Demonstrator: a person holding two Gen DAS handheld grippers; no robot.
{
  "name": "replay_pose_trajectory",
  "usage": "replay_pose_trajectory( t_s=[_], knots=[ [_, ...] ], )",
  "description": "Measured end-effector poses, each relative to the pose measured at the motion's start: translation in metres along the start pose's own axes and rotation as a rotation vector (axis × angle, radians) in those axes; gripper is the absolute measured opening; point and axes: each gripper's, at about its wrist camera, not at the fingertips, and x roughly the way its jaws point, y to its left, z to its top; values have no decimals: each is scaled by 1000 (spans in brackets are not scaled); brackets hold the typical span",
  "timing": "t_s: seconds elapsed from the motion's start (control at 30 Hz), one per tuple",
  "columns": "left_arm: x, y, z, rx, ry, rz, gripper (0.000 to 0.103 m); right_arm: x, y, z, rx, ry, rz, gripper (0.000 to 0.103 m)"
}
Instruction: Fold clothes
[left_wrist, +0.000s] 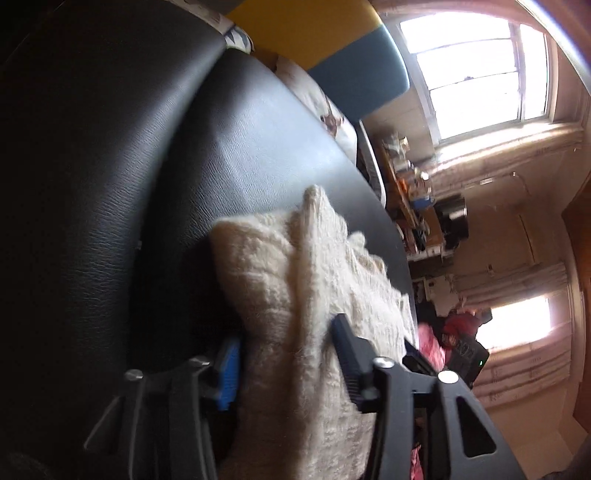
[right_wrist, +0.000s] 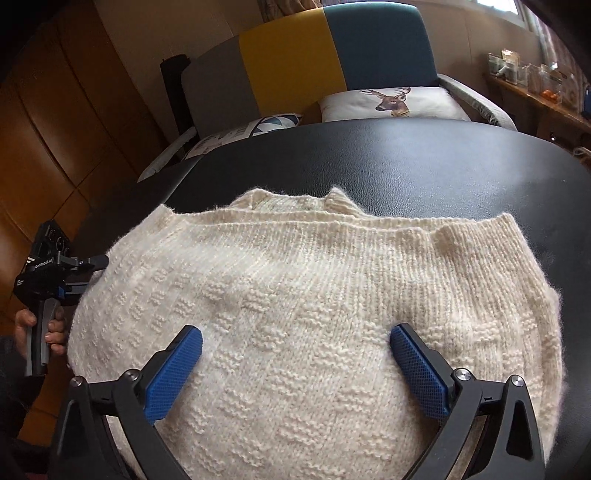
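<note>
A cream knitted sweater (right_wrist: 295, 280) lies folded on a black leather surface (right_wrist: 424, 162). In the right wrist view its ribbed edge runs across the far side. My right gripper (right_wrist: 295, 354) hovers over the near middle of the sweater, its blue pads (right_wrist: 417, 369) spread wide apart with only flat knit beneath them. My left gripper (right_wrist: 92, 266), held by a hand (right_wrist: 55, 332), is at the sweater's left edge. In the left wrist view a thick bunch of the sweater (left_wrist: 288, 295) fills the gap of the left gripper (left_wrist: 286, 343), touching both fingers.
Beyond the black surface stands a sofa with a yellow and teal backrest (right_wrist: 332, 55) and a deer cushion (right_wrist: 391, 99). Wooden cupboard doors (right_wrist: 55, 129) are on the left. A cluttered shelf (right_wrist: 535, 81) and bright windows (left_wrist: 476, 74) are on the right.
</note>
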Motion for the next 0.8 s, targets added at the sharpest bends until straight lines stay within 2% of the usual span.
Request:
replay_pose_trajectory(
  t_s=[0.13, 0.2, 0.37, 0.5, 0.63, 0.73, 0.8],
  knots=[
    [-2, -12, 2, 21, -26, 44, 18, 1, 1, -1, -11, -8, 1, 103],
    [-5, -17, 2, 27, -48, 62, 17, 0, 1, 0, -14, -4, 4, 103],
    [-22, -21, 12, 36, -104, 87, 16, -25, -1, 11, -55, 50, 75, 100],
    [-37, -24, 25, 59, -132, 120, 16, -57, -12, 17, -134, 93, 89, 84],
    [-42, -38, 39, 97, -124, 161, 16, -64, -21, 20, -189, 174, 99, 71],
    [-45, -45, 43, 114, -116, 181, 16, -60, -14, 22, -286, 233, 103, 67],
    [-47, -49, 44, 121, -114, 183, 16, -46, -18, 18, -342, 309, 67, 66]
  ],
)
